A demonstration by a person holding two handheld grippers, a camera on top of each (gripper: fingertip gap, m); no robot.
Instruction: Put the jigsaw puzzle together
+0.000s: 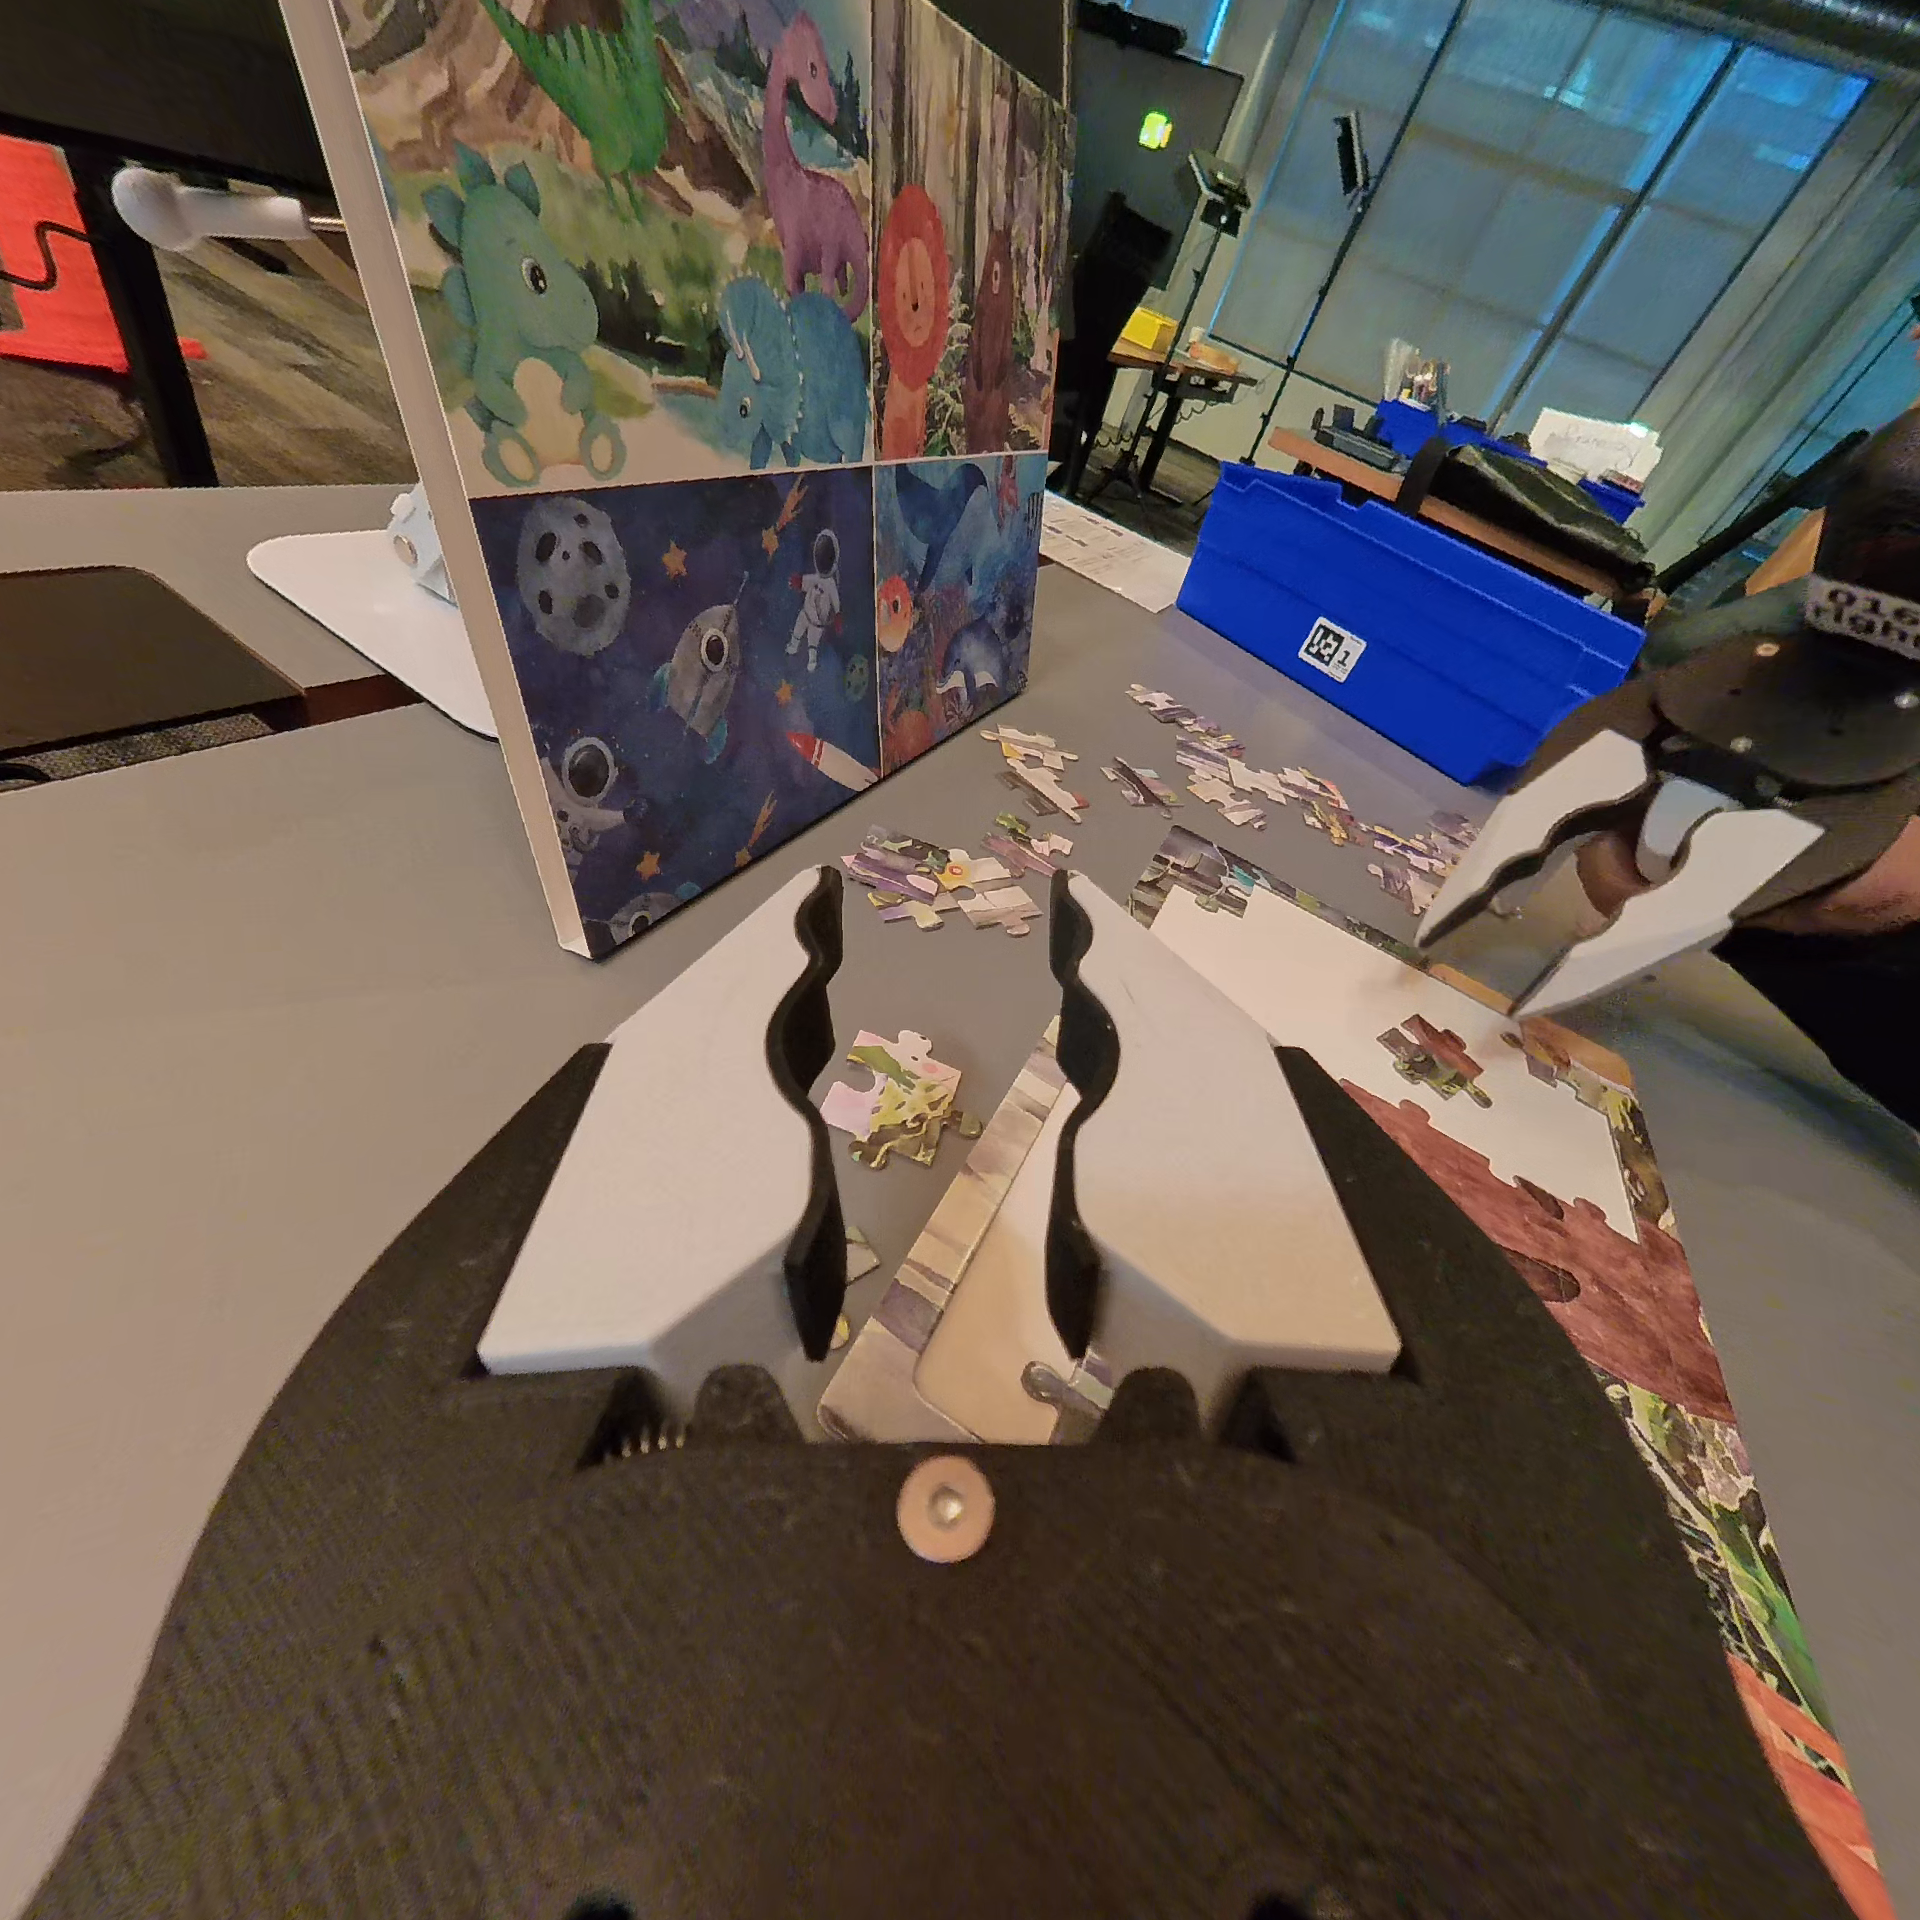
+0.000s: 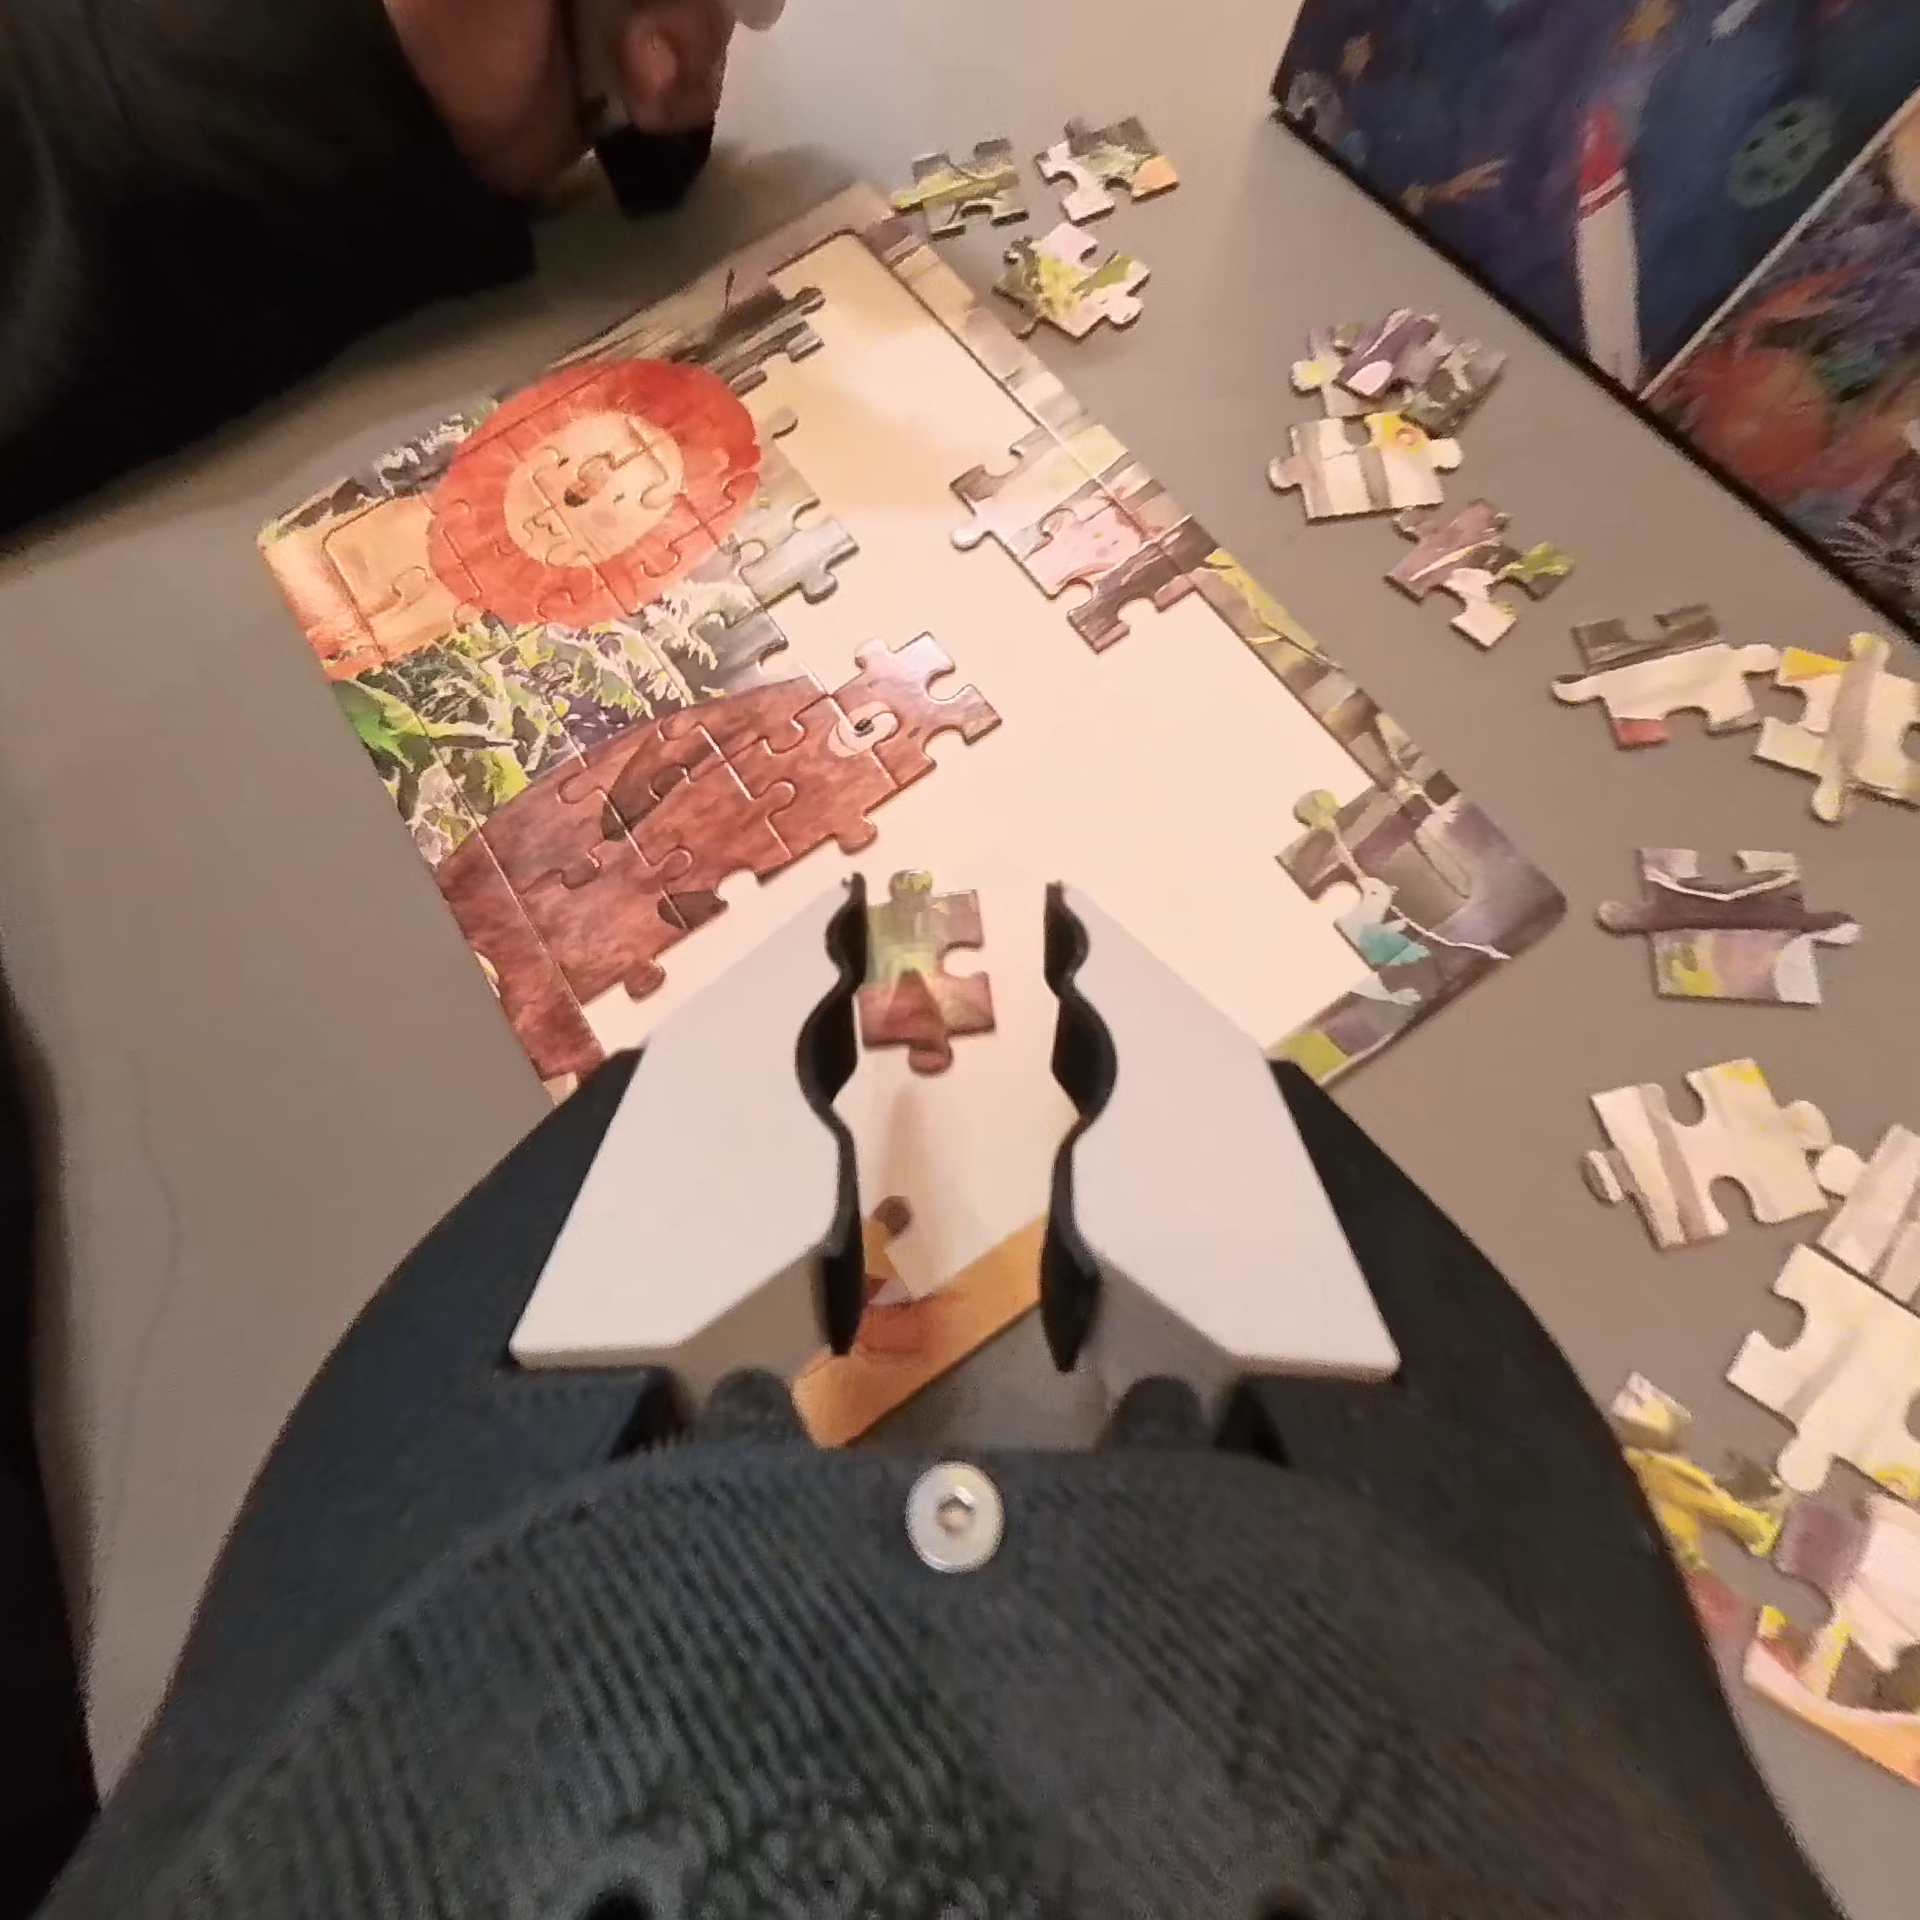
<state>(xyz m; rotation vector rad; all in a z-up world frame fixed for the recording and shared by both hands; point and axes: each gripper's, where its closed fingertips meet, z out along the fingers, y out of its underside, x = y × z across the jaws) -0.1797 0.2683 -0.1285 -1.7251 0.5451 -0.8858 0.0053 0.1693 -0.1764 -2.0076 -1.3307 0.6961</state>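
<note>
Your left tool (image 1: 940,914) hangs low over the grey worktop (image 1: 260,1039) with its jaws apart and nothing between them. Just left of it, the picture box (image 1: 717,416) stands upright on the worktop, showing dinosaurs, a lion, space and sea scenes. Framed between the left tool's fingers lies one loose piece (image 1: 899,1101), pale pink and green, flat on the worktop just beside the near corner of the puzzle tray (image 1: 1351,997). Beyond the fingertips a scatter of loose pieces (image 1: 1195,790) runs along the tray's far side toward the blue bin (image 1: 1392,613).

In the right wrist view, the puzzle tray (image 2: 1091,748) lies flat with its left part filled: an orange-maned lion (image 2: 597,488) above a brown bear (image 2: 665,821), with green foliage at the left edge. The middle of the tray is bare cream board, and a few joined pieces sit along its right border.

Your right tool (image 2: 954,894) is over the near end of the tray, jaws apart and gripping nothing. A single brown-and-green piece (image 2: 925,971) lies flat on the bare board between its fingertips, near the bear's jagged edge but not joined to it. To the right of the tray more loose pieces (image 2: 1704,935) lie spread on the worktop, apart from one another, below the box's corner (image 2: 1662,156).
</note>
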